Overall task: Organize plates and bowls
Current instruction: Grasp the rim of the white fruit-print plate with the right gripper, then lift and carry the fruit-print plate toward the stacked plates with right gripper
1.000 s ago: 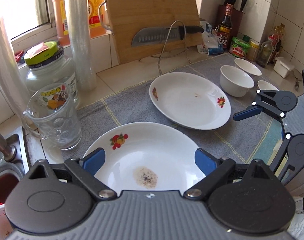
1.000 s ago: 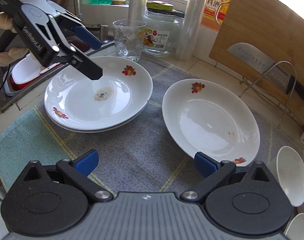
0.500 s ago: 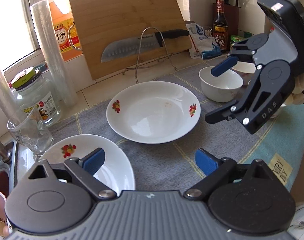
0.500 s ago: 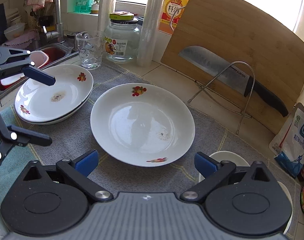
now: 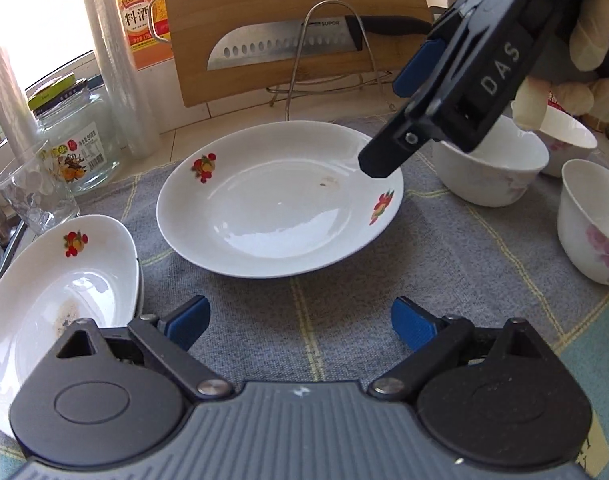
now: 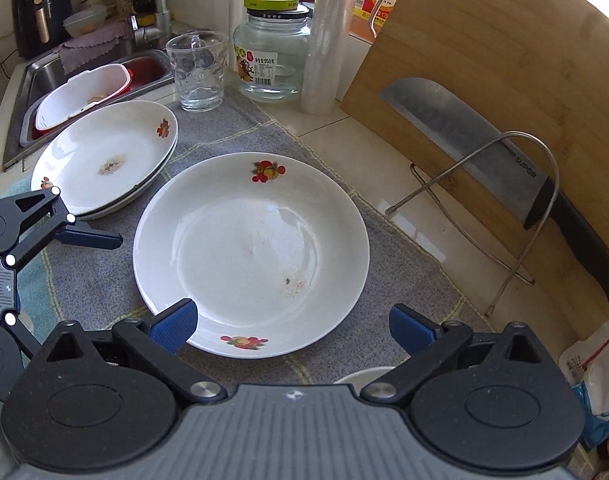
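Both grippers shifted from stack toward plate (image 5: 280, 200); left gripper (image 5: 300, 320) wide, empty.

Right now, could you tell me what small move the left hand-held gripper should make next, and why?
Probably ease the left hand-held gripper forward to the near rim of the lone plate. Its jaws stand open and empty, and that plate lies apart from the stacked plates.

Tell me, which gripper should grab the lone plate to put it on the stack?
Probably the left gripper. It is open, empty, facing the lone plate, with the stack right beside it. The right gripper hangs over the plate's far rim, away from the stack.
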The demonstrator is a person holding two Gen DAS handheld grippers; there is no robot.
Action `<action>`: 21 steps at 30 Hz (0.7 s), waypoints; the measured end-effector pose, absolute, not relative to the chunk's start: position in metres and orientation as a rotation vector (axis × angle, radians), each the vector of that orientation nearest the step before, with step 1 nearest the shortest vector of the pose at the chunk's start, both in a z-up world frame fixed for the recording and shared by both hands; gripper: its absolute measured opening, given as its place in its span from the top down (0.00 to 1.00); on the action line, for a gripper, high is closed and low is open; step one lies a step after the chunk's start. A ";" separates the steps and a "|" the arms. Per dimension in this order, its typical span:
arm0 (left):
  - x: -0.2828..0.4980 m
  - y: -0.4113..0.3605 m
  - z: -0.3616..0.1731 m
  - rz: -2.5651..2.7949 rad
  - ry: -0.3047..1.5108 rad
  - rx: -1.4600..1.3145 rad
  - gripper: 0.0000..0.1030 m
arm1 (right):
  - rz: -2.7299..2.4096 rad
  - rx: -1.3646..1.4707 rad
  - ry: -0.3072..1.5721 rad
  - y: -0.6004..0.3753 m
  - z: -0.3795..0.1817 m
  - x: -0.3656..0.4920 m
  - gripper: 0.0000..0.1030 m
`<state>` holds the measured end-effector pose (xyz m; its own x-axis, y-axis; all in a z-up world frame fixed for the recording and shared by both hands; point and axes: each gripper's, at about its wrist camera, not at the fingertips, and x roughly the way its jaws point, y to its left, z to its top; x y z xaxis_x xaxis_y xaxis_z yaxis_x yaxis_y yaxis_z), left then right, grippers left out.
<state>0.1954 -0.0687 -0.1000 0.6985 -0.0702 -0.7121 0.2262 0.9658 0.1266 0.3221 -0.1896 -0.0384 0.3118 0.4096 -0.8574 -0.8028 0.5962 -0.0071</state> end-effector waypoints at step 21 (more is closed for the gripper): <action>0.211 -0.071 -0.107 -0.080 0.748 0.090 0.00 | 1.078 -0.457 1.087 -0.143 -0.082 0.423 0.06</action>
<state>0.2111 -0.0707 -0.1072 0.7301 -0.0403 -0.6822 0.1045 0.9931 0.0532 0.4231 -0.1432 -0.0824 0.0578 0.4749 -0.8781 -0.8742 0.4489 0.1853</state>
